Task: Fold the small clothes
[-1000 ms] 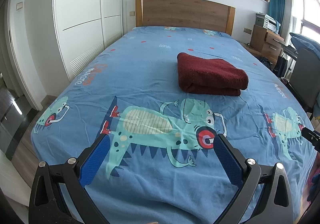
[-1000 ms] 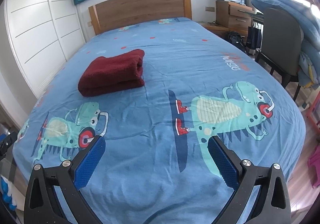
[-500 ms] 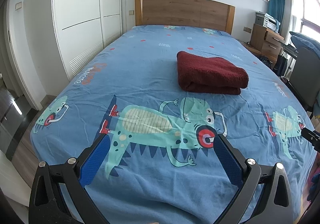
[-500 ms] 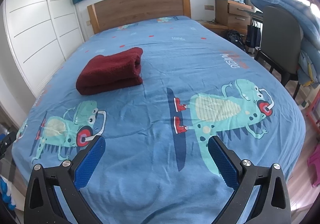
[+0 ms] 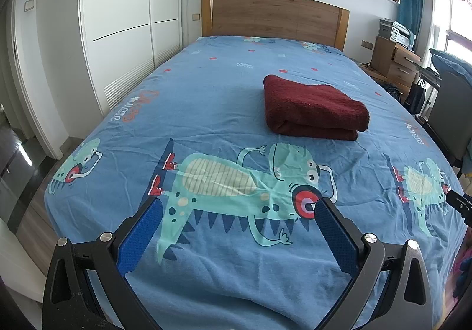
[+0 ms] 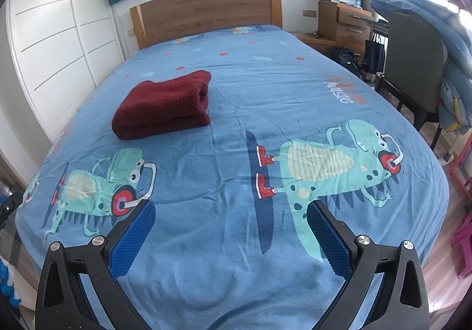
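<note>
A dark red fleece garment (image 5: 314,107) lies folded into a thick rectangle on the blue dinosaur-print bed sheet (image 5: 206,99), about mid-bed. It also shows in the right wrist view (image 6: 165,105), to the upper left. My left gripper (image 5: 237,209) is open and empty, held over the foot of the bed, well short of the garment. My right gripper (image 6: 230,210) is open and empty too, also over the foot of the bed and apart from the garment.
A wooden headboard (image 5: 274,15) stands at the far end. White wardrobe doors (image 5: 124,34) line the left side. A dark chair (image 6: 413,64) draped with blue bedding, and a wooden drawer unit (image 6: 343,23), stand right of the bed. A pink stool (image 6: 464,241) sits on the floor.
Both grippers have shifted only slightly; the red garment sits a touch lower in the right wrist view. Both stay open and empty.
</note>
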A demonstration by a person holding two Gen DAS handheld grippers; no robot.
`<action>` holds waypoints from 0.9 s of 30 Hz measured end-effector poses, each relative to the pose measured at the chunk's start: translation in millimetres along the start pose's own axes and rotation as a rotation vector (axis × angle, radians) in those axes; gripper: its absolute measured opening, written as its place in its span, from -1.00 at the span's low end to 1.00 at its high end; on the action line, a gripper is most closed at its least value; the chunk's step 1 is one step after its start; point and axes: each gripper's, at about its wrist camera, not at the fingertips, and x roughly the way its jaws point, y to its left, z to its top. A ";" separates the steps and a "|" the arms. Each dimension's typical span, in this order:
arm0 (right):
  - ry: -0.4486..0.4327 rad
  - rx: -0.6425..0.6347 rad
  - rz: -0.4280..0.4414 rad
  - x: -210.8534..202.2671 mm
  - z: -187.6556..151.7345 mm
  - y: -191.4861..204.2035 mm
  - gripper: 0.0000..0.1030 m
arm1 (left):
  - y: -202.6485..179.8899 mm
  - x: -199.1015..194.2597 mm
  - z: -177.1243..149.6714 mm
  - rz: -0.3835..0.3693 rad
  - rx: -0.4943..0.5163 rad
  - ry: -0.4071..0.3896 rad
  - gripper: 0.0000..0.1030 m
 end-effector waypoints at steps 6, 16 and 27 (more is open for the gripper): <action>0.000 -0.004 -0.002 -0.3 0.5 0.8 0.99 | 0.1 -0.7 -1.2 0.004 0.003 -0.001 0.97; -0.002 -0.005 -0.017 -1.0 1.7 -1.7 0.99 | -0.2 0.9 -1.5 0.002 0.005 0.002 0.97; 0.005 -0.021 -0.023 2.4 -1.1 2.9 0.99 | 2.8 -0.3 -1.6 0.002 -0.003 -0.007 0.97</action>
